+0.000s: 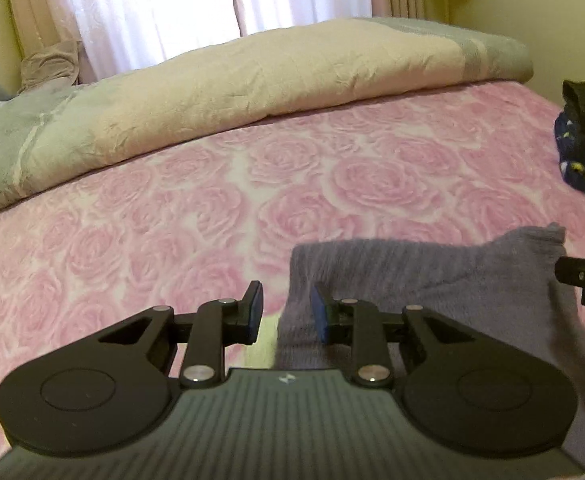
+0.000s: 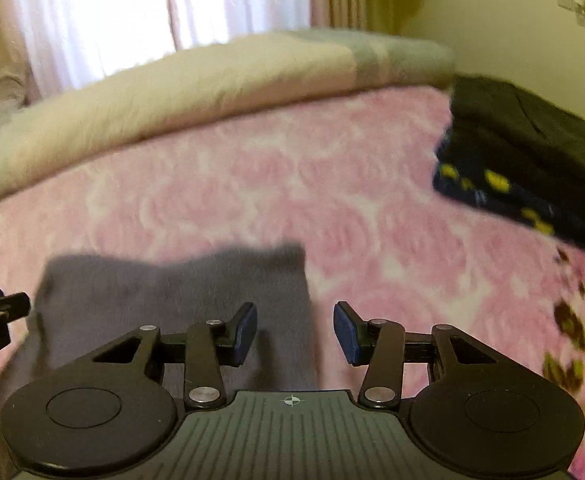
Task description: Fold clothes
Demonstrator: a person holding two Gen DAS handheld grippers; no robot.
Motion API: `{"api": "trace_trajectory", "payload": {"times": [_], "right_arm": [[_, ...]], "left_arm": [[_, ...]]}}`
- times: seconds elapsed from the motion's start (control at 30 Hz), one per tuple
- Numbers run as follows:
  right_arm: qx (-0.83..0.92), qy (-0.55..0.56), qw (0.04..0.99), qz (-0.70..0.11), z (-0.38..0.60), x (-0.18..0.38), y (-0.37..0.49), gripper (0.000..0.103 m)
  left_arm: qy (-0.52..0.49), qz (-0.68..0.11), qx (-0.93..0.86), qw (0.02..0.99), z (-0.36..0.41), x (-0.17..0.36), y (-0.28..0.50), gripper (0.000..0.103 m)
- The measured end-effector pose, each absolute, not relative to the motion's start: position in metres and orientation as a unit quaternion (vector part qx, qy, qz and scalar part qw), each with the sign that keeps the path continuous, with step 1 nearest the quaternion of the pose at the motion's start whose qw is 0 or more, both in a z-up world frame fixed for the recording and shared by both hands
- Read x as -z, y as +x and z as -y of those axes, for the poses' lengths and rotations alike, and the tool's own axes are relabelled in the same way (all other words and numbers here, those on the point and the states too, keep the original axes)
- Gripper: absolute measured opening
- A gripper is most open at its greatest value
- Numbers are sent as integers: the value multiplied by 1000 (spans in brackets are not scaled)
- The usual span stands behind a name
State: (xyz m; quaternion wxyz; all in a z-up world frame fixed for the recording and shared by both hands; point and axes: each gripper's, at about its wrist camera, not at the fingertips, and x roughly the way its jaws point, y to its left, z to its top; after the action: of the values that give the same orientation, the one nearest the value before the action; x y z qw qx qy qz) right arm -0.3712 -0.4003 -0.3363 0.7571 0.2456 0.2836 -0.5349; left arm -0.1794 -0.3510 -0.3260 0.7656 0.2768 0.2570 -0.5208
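Grey garment (image 1: 432,280) lies low-centre on pink bedspread (image 1: 172,208), ready for folding. Left gripper (image 1: 286,312) and right gripper (image 2: 294,330) both released, straddling its side edges.

From my seat I see the bed's blanket (image 1: 332,184) in pink and white, printed all over with roses. The knit garment (image 1: 432,280) on it is a plain grey-purple. The rolled duvet (image 1: 252,80) behind is cream with grey-green ends. At the right sits a black garment (image 2: 532,128) on a navy one (image 2: 492,188) — yellow shapes dotted across it. My claw pads (image 2: 348,332) are blue — the curtains (image 1: 152,0) white.
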Motion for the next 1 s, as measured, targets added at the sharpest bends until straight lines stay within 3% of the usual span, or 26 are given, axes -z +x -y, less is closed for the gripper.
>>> {"api": "trace_trajectory", "payload": {"times": [0.23, 0.53, 1.0], "right_arm": [[526, 245, 748, -321, 433, 375, -353, 47], [520, 272, 757, -288, 422, 362, -378, 47], [525, 320, 754, -231, 279, 323, -447, 47]], "left_arm": [[314, -252, 495, 770, 377, 375, -176, 26], [296, -265, 491, 775, 357, 353, -170, 27], [225, -340, 513, 755, 190, 316, -157, 33]]}}
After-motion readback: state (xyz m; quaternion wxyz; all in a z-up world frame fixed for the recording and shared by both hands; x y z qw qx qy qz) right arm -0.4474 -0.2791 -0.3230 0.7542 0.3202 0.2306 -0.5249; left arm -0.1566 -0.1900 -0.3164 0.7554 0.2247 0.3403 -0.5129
